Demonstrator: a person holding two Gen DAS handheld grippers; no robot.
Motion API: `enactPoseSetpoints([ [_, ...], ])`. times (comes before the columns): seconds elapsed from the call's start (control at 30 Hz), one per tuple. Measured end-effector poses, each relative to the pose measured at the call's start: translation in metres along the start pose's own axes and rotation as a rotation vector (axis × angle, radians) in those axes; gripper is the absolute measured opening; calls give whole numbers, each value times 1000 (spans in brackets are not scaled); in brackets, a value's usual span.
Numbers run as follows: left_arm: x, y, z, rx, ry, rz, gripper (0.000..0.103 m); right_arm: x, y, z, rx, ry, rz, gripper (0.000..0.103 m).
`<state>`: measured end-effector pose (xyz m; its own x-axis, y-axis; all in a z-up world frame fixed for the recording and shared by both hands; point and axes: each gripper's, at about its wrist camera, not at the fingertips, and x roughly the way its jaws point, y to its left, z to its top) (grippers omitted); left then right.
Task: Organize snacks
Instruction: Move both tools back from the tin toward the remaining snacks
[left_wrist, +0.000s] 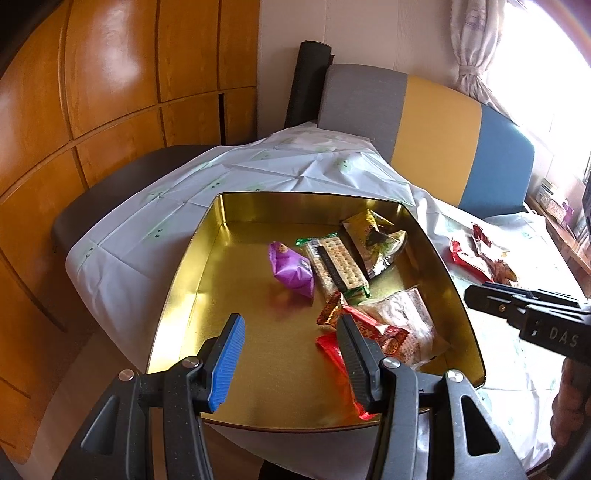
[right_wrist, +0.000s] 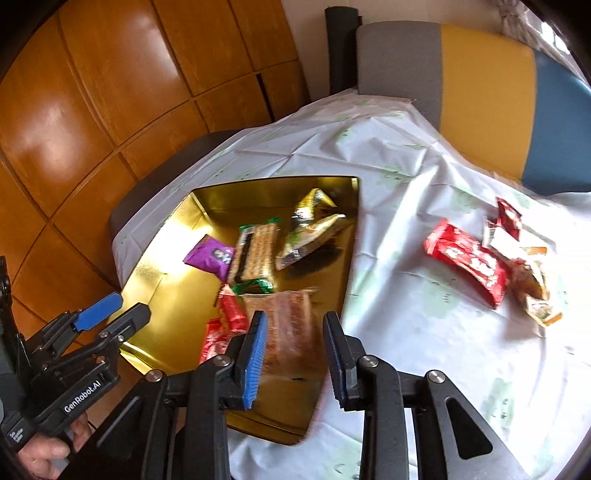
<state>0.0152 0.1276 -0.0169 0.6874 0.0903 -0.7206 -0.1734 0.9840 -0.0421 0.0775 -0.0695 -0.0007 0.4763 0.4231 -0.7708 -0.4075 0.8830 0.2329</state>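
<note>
White tablecloth (right_wrist: 424, 332) lies bare beside the tin's rim (right_wrist: 351, 258); both tongs (left_wrist: 291, 354) (right_wrist: 295, 354) gape empty.

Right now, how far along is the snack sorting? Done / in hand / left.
Done: the gold metal tin holds several packs, including the purple foil packet, the clear-wrapped cracker pack and the clear bread bag.
In hand: nothing; left gripper and right gripper both stand open and empty over the tin.
Left: the red wrapped bar and the small packets beside it on the white tablecloth.
</note>
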Motion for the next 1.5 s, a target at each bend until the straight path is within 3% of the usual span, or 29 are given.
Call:
enactPoseSetpoints([
  [0.33,-2,-16,1,40,0,-18,53,-29,-52,-5,34,-23,-113,41],
  [0.43,-2,-22,2,55,-2,-20,52,-36,-72,-7,44,-20,-159,49],
  [0.73,-6,-40,4,98,-8,-35,52,-67,-139,-11,78,-17,-314,57],
  [0.87,-6,-49,5,121,-2,-38,52,-71,-174,-17,97,-7,-402,66],
  [0.97,-5,-57,5,143,5,-42,52,-69,-208,-27,153,17,-451,66],
  [1.17,-3,-77,5,192,16,-50,52,-63,-269,-46,404,81,-501,74],
  [1.43,2,-109,6,252,36,-89,53,-69,-287,-51,528,75,-488,103],
  [1.5,3,-117,5,263,43,-102,52,-68,-286,-50,518,79,-489,103],
])
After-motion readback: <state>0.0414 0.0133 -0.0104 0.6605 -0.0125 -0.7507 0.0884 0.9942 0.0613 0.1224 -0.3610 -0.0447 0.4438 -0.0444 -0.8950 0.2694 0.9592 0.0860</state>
